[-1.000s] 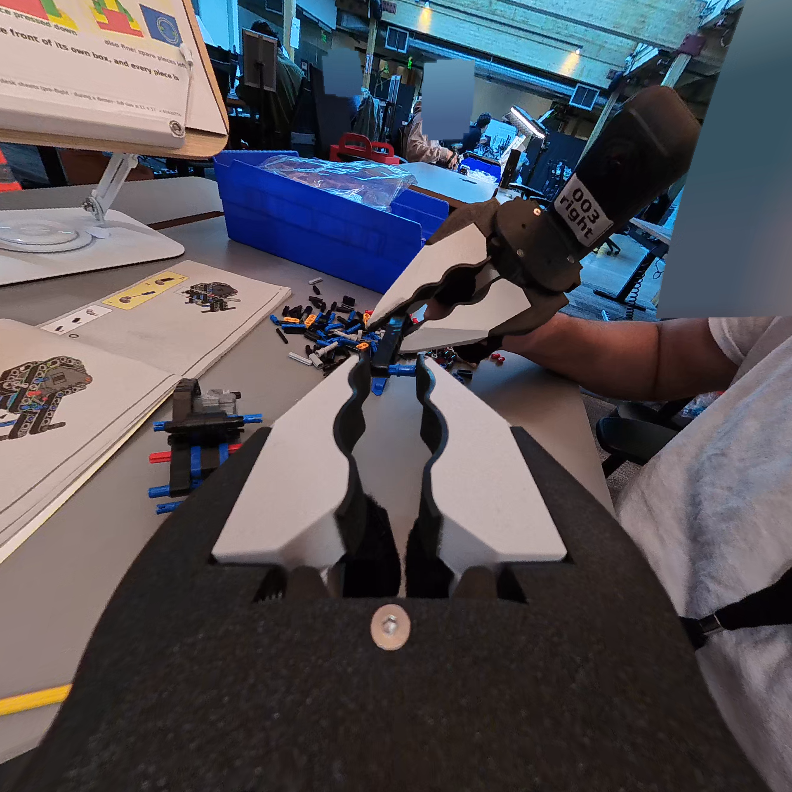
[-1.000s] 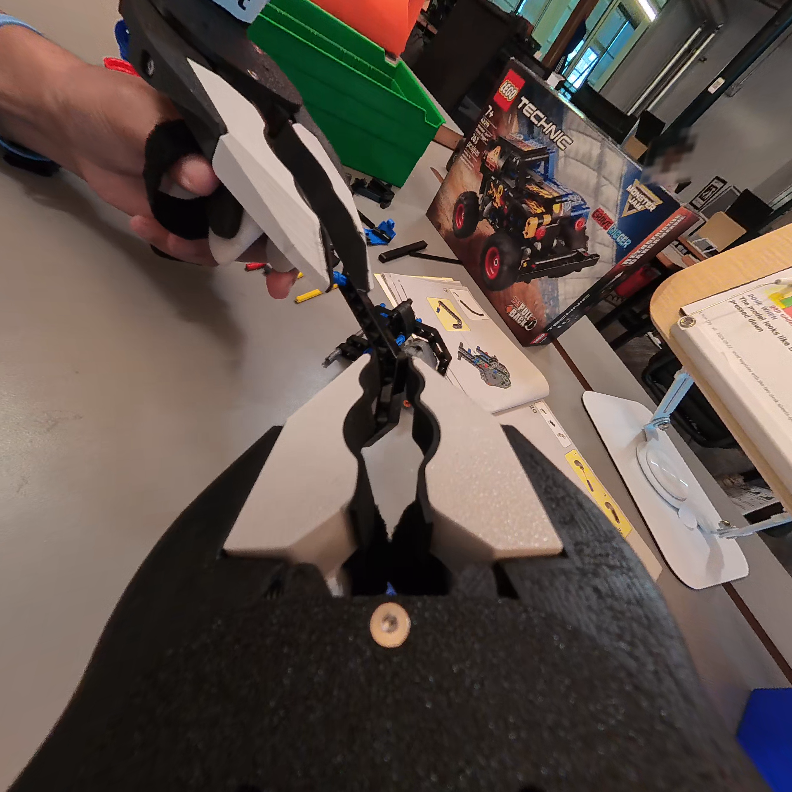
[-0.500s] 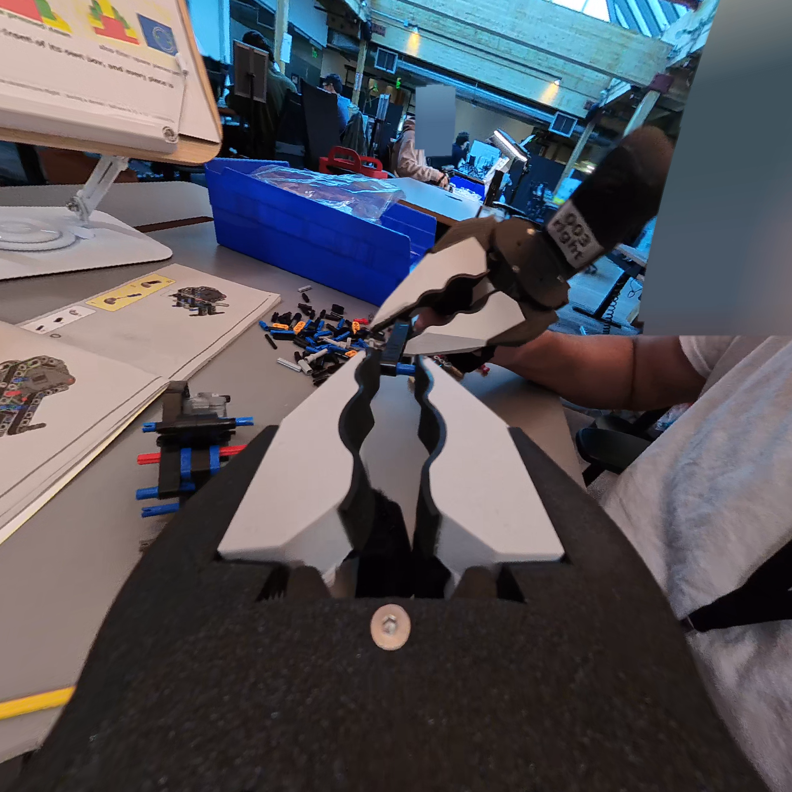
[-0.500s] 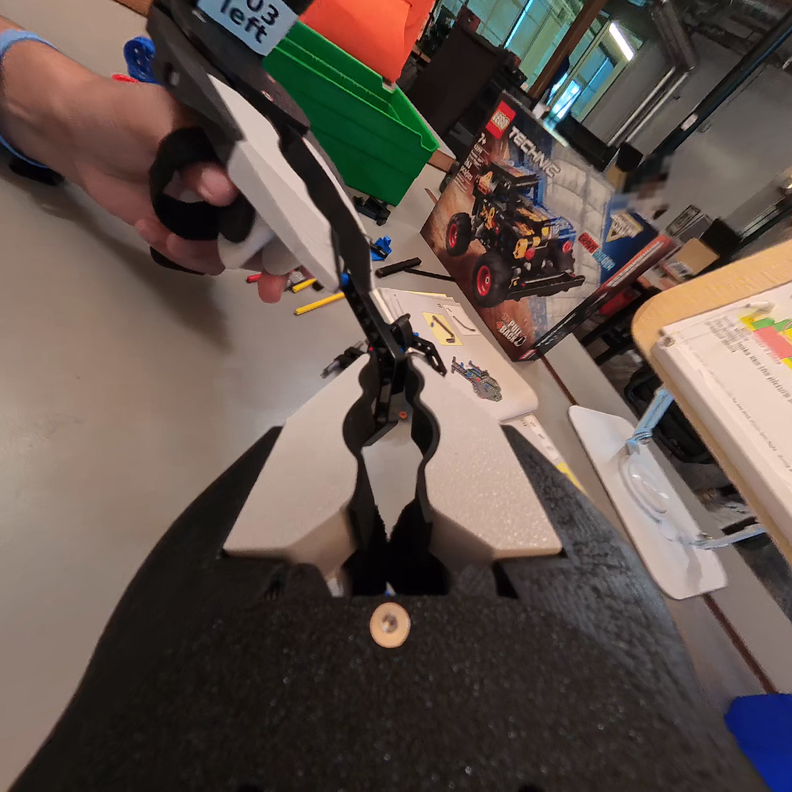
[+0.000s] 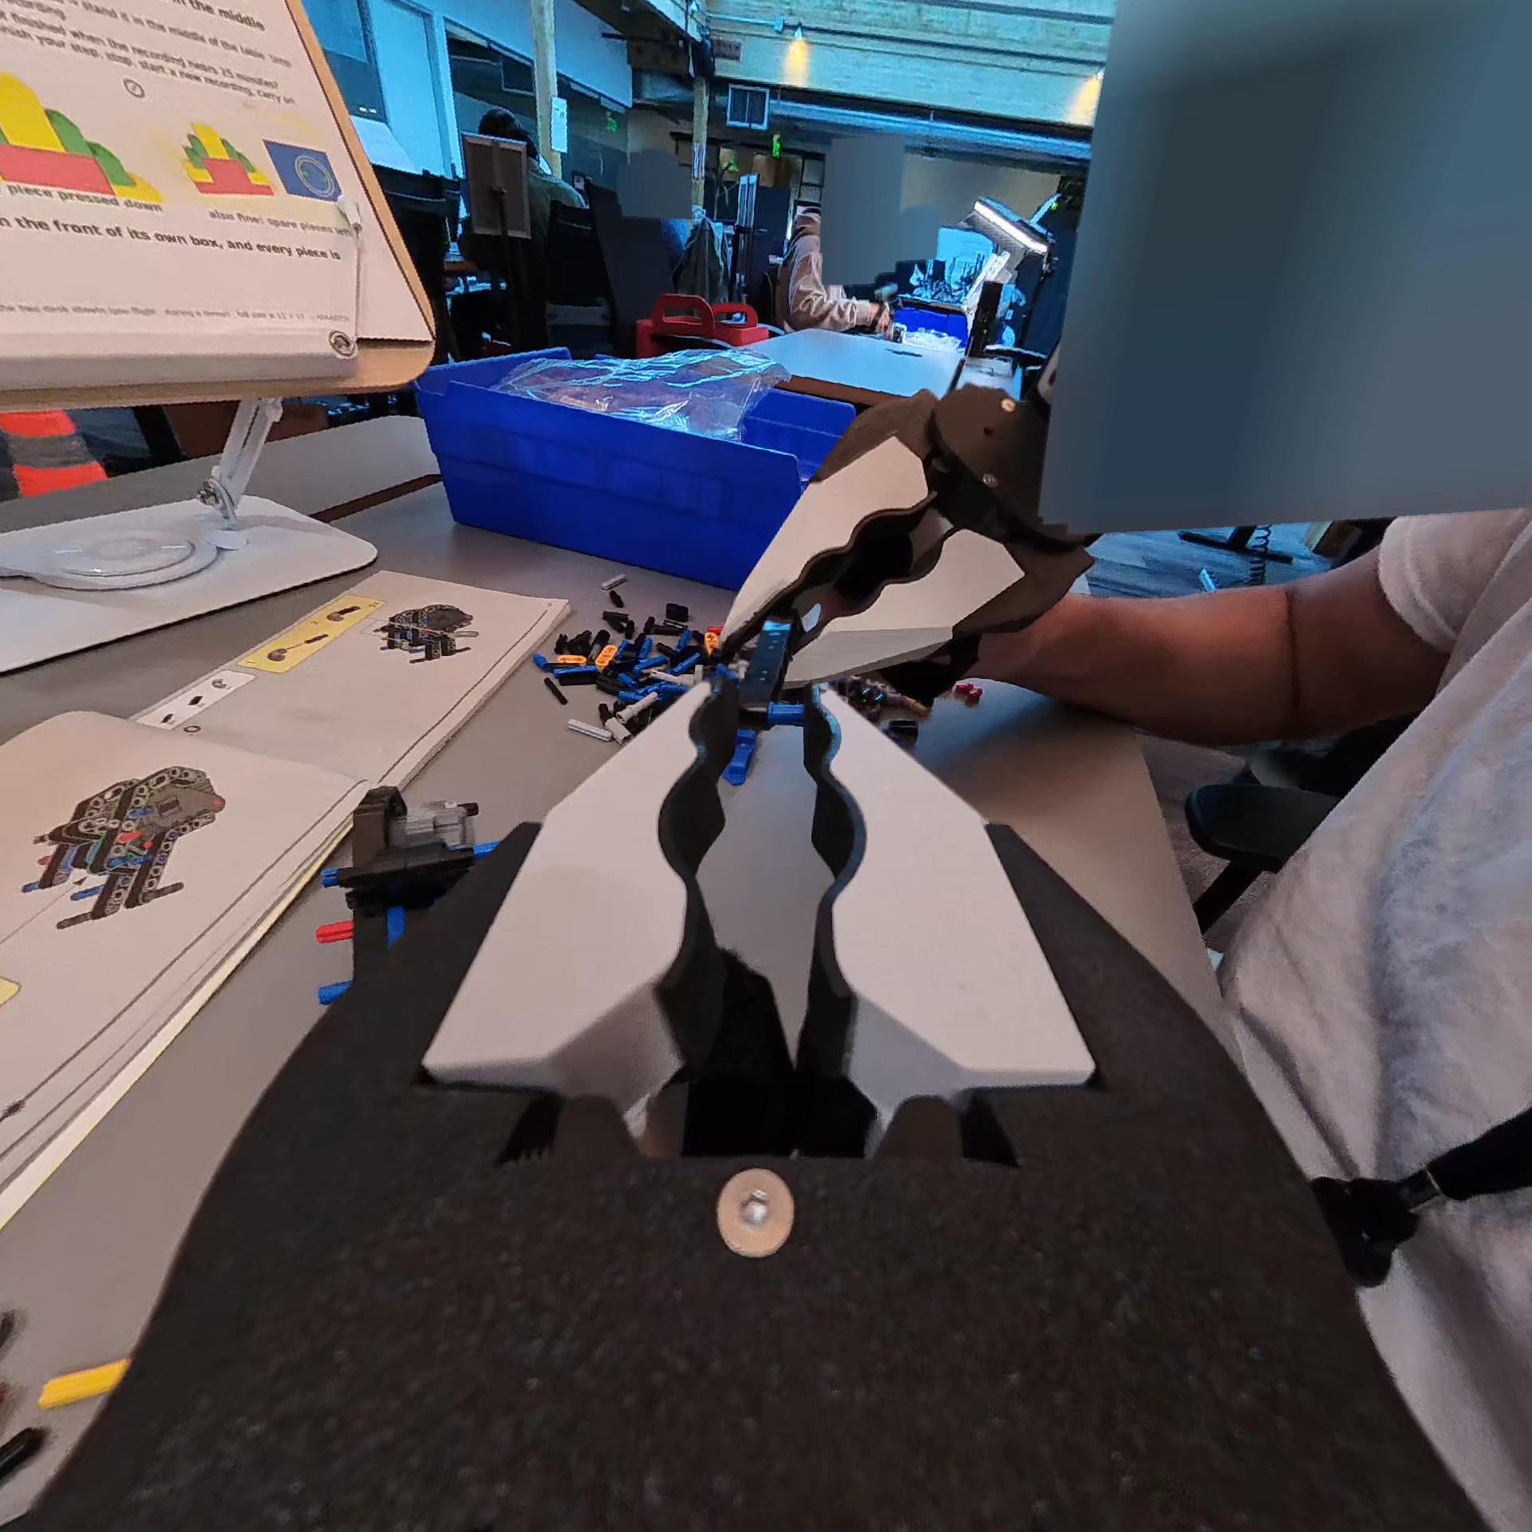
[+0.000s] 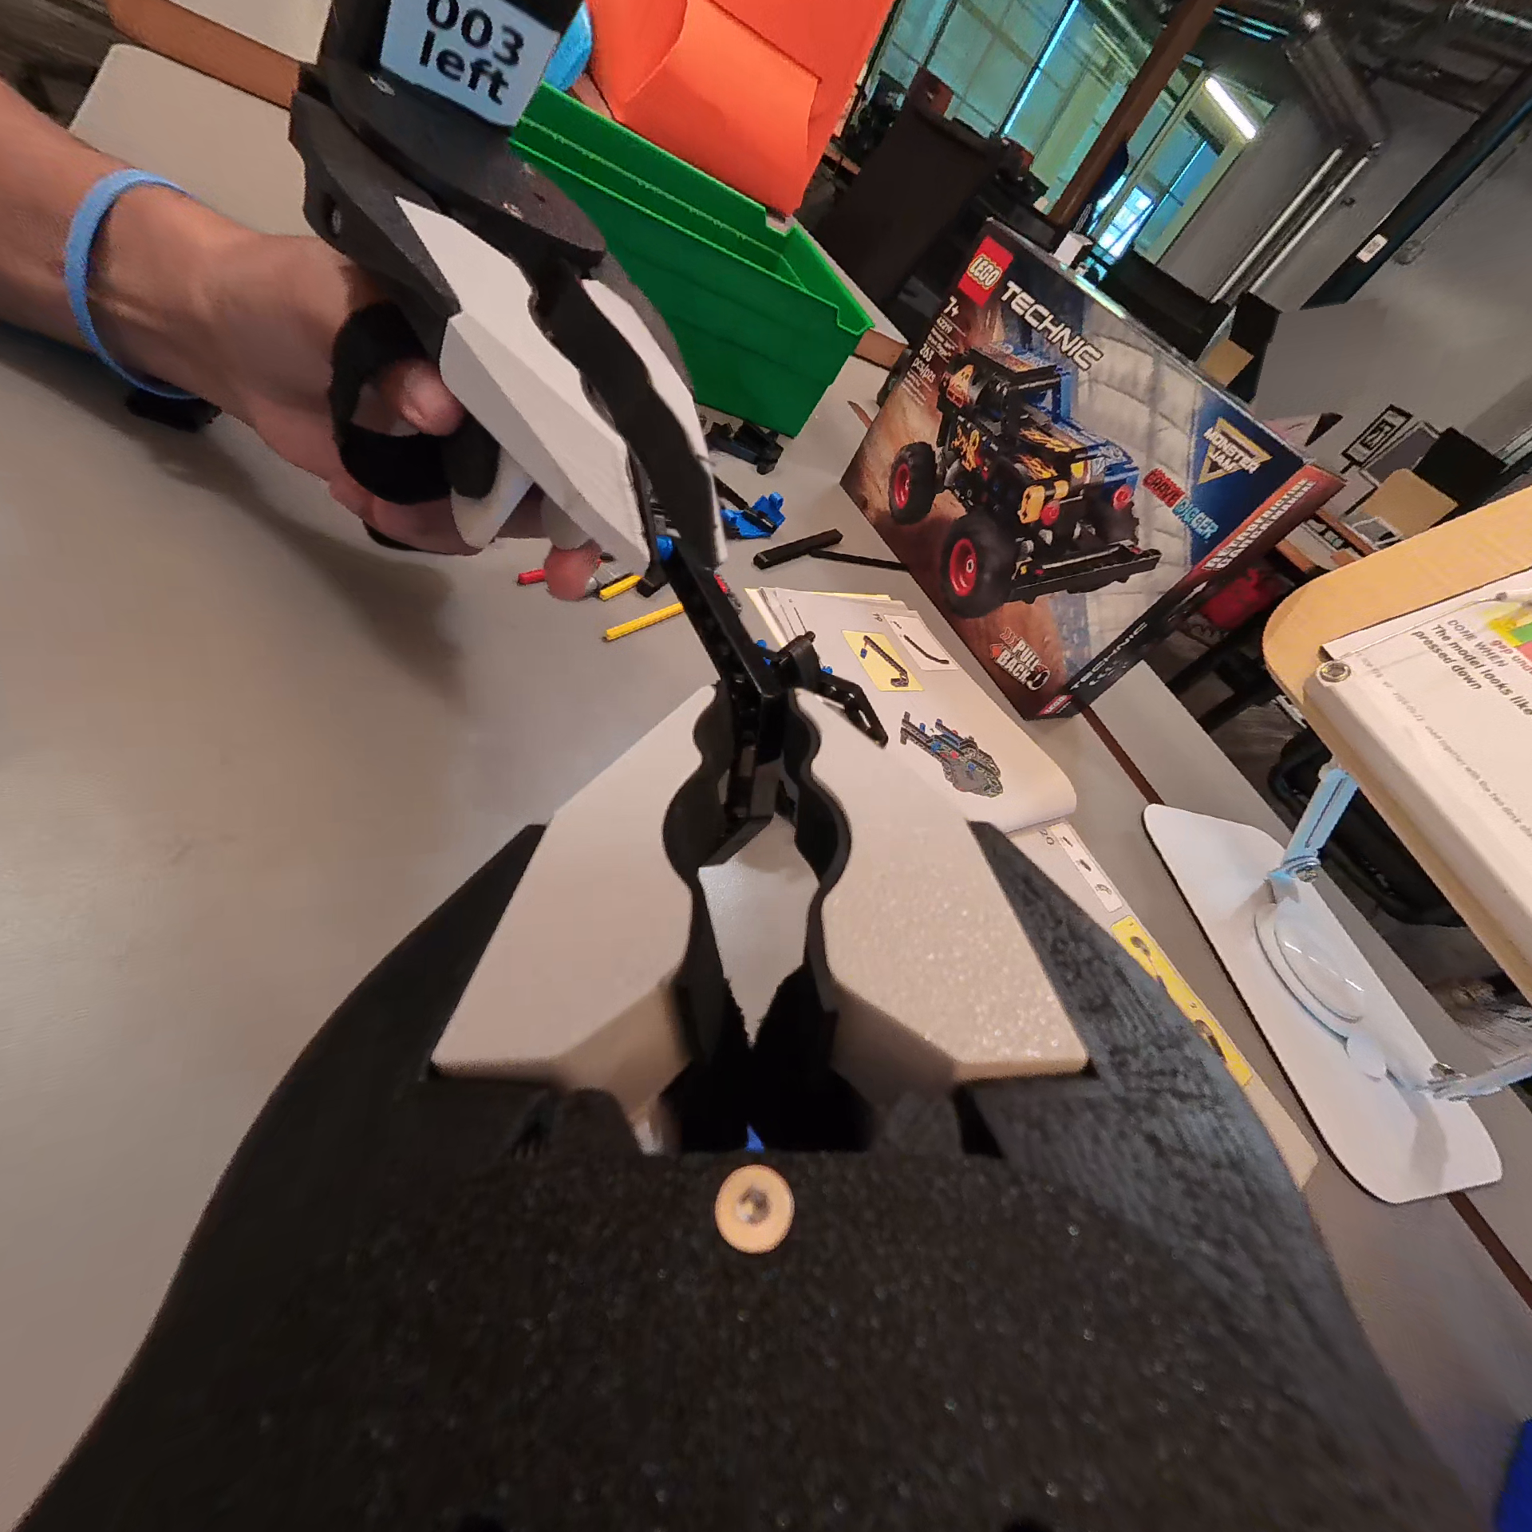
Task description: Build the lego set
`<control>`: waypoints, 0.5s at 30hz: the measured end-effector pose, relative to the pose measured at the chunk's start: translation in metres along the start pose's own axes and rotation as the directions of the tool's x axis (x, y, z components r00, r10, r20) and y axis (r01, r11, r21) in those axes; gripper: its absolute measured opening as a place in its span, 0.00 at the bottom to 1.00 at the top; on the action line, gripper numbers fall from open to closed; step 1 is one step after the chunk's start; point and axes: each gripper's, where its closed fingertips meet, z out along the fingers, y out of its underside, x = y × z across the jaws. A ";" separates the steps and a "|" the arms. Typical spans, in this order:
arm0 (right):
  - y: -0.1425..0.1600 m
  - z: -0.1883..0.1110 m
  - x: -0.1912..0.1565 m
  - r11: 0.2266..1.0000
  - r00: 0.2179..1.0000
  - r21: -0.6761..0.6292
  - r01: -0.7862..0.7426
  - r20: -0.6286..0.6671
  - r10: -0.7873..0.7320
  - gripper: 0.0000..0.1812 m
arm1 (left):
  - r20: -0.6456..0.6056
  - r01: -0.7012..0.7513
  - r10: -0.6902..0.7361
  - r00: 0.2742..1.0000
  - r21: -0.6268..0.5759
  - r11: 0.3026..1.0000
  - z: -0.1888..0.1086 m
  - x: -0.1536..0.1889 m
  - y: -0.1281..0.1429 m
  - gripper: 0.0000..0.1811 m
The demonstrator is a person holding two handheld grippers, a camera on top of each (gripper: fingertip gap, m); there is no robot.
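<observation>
- A long black lego beam, a thin studless strip with a row of holes, is held above the bench between the two tools.
- Its long axis runs straight from one tool's tips to the other's; in the right wrist view it slants up and to the left, away from the camera.
- The right tool is clamped on the near end of the beam, which sits in the wavy black lining between its pale grey fingers.
- The left tool is clamped on the far end; a blue pin shows at its tips.
- In the left wrist view the left tool meets the tips of the right tool at the beam.
- Beyond both tools, loose small pieces in black, blue and orange lie scattered on the smooth grey bench.
- Left of the left tool sits a partly built black-and-blue assembly, beside an open instruction booklet.
- A glossy cardboard set box stands beyond the right tool, to its right.
</observation>
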 end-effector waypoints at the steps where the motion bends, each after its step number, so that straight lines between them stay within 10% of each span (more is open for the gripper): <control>1: 0.001 0.001 0.000 1.000 1.000 0.005 -0.012 0.002 0.012 0.06 | 0.003 0.001 -0.001 1.000 0.000 1.000 0.000 -0.001 -0.001 0.08; 15: 0.027 0.010 0.044 0.869 0.848 -0.189 -0.457 0.201 0.490 0.06 | 0.122 0.017 -0.015 0.992 -0.023 1.000 -0.016 -0.033 -0.001 0.14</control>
